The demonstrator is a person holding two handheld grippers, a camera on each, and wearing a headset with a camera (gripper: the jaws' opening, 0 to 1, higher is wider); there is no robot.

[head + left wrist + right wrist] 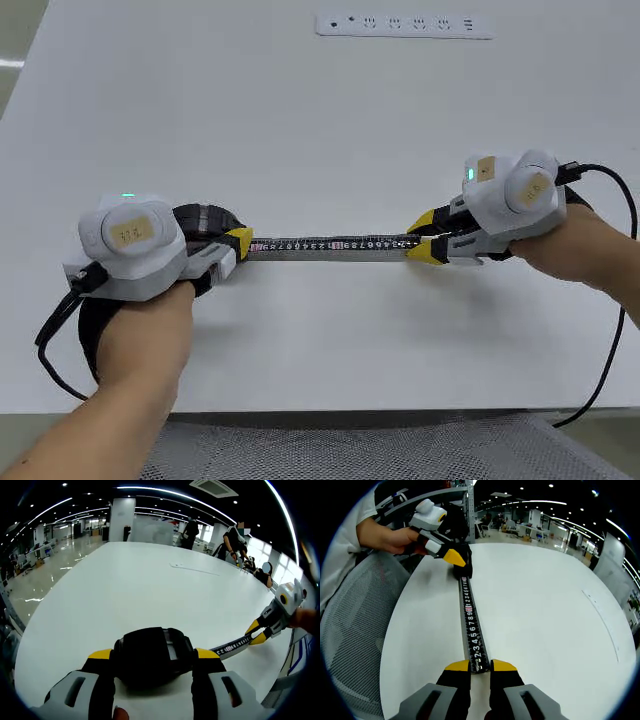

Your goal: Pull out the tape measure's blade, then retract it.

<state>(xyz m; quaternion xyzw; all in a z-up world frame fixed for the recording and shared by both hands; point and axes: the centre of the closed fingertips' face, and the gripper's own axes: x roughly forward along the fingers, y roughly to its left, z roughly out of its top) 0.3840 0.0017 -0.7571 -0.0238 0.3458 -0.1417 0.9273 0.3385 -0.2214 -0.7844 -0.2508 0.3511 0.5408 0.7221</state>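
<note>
on the white table [300,120], the left gripper [238,245] was clamped around the black tape measure [205,220] (at 9 o'clock), while the right gripper [425,237] at 3 o'clock pinched the tip of its extended blade [330,244].

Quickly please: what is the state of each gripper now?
Left gripper: shut on the tape measure case.
Right gripper: shut on the end of the blade.

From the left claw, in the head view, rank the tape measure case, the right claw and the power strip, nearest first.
1. Tape measure case, gripped in the left claw.
2. Right claw, at the far end of the blade.
3. Power strip, far across the table.
</note>
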